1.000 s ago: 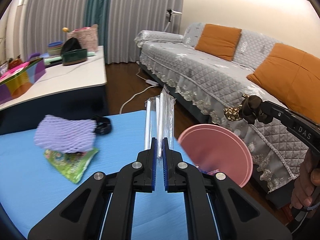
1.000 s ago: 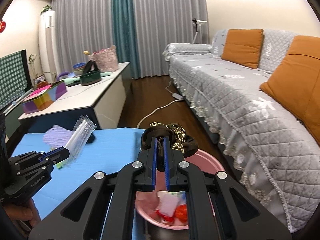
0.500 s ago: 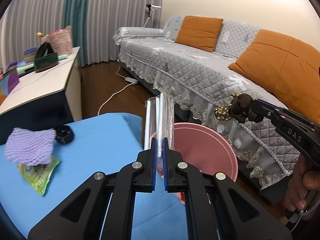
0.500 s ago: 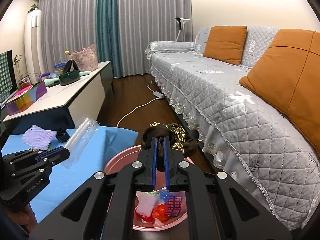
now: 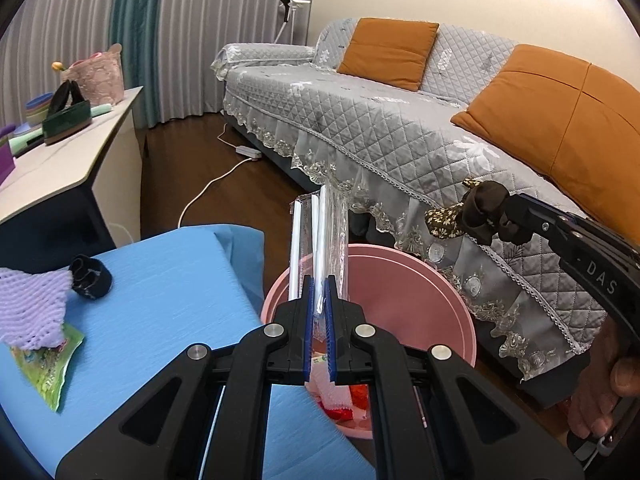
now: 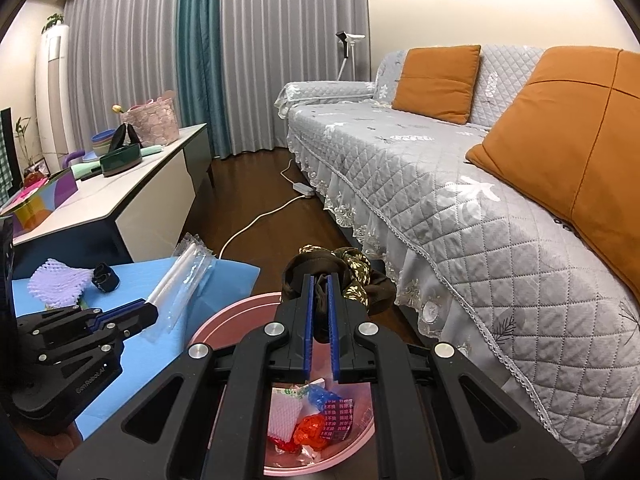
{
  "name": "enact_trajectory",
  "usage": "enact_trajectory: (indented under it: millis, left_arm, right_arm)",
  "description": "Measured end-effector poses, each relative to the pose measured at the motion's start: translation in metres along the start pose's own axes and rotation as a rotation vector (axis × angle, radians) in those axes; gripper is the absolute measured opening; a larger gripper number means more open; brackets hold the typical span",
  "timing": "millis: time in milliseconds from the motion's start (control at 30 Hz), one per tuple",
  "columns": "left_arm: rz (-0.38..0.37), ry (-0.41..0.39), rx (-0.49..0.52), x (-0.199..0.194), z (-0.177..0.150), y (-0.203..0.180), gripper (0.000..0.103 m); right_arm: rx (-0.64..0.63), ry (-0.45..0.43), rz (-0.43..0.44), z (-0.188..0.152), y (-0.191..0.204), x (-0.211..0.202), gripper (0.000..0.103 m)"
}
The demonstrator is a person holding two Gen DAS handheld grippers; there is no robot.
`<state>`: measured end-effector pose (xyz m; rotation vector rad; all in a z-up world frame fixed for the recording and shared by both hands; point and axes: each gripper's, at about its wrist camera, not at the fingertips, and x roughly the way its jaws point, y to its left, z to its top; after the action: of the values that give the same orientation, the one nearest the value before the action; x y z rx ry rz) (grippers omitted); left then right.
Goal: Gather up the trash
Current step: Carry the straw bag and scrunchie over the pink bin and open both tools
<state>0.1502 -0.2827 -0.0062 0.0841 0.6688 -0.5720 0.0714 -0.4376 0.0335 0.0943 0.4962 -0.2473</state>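
1. Bin position is the main change: in the left wrist view the pink bin (image 5: 420, 280) now fills the lower centre of the frame and shows its trash-strewn bottom, where a second ago only part of its rim showed at the lower right
2. Left gripper (image 5: 319, 320) is pressed together on a clear plastic wrapper (image 5: 320, 236), which stands up from the jaws at frame centre, now in front of the bin's far wall instead of over the blue table top (image 5: 168, 300)
3. Right gripper (image 6: 321, 312) is pinched on a brown floral scrunchie (image 6: 344, 272); in the right wrist view it sits at centre, and the bin (image 6: 224, 320) lies directly beneath with red and white scraps visible at the lower centre
4. Neither grip has changed between the earlier frames and this one; both pieces are carried, not yet let go
5. Judged from this, both loads are about lined up over the bin, so spreading the jaws looks like the next step
6. Left behind at the left edge of the left wrist view are a purple foam net (image 5: 32, 308), a green snack packet (image 5: 48, 364) under it and a small black item (image 5: 90, 282), so more trips seem needed
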Motion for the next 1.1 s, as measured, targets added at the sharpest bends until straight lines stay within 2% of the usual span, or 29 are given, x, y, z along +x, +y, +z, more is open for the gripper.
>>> enact_trajectory:
  millis: [367,400,433,467,533,600,867,1100]
  left_arm:
    - [-0.018,0.007,0.004,0.005,0.005,-0.004,0.006]
    - [-0.026,0.011,0.001,0.006,0.006,-0.004,0.006]
    - [-0.032,0.018,-0.001,0.006,0.006,-0.003,0.008]
    - [-0.03,0.026,-0.001,0.007,0.005,-0.004,0.021]
    - [-0.01,0.018,-0.005,0.003,0.005,-0.001,0.038]
    - [-0.001,0.01,-0.017,-0.002,0.005,0.003,0.038]
    - [0.054,-0.016,-0.038,-0.032,0.001,0.022,0.038]
    - [0.114,-0.05,-0.042,-0.071,-0.003,0.045,0.038]
  right_arm:
    - [0.015,-0.001,0.007,0.002,-0.001,0.002,0.008]
    - [0.014,-0.002,0.007,0.002,0.0,0.002,0.012]
    - [0.014,-0.003,0.001,0.003,0.0,0.001,0.013]
    - [0.016,-0.002,-0.004,0.003,-0.001,0.001,0.015]
    - [0.032,-0.003,-0.016,0.004,-0.003,0.0,0.043]
    - [0.05,-0.01,-0.022,0.004,-0.005,-0.002,0.05]
    - [0.051,-0.04,0.009,0.01,0.004,-0.014,0.05]
    - [0.033,-0.076,0.057,0.016,0.028,-0.03,0.05]
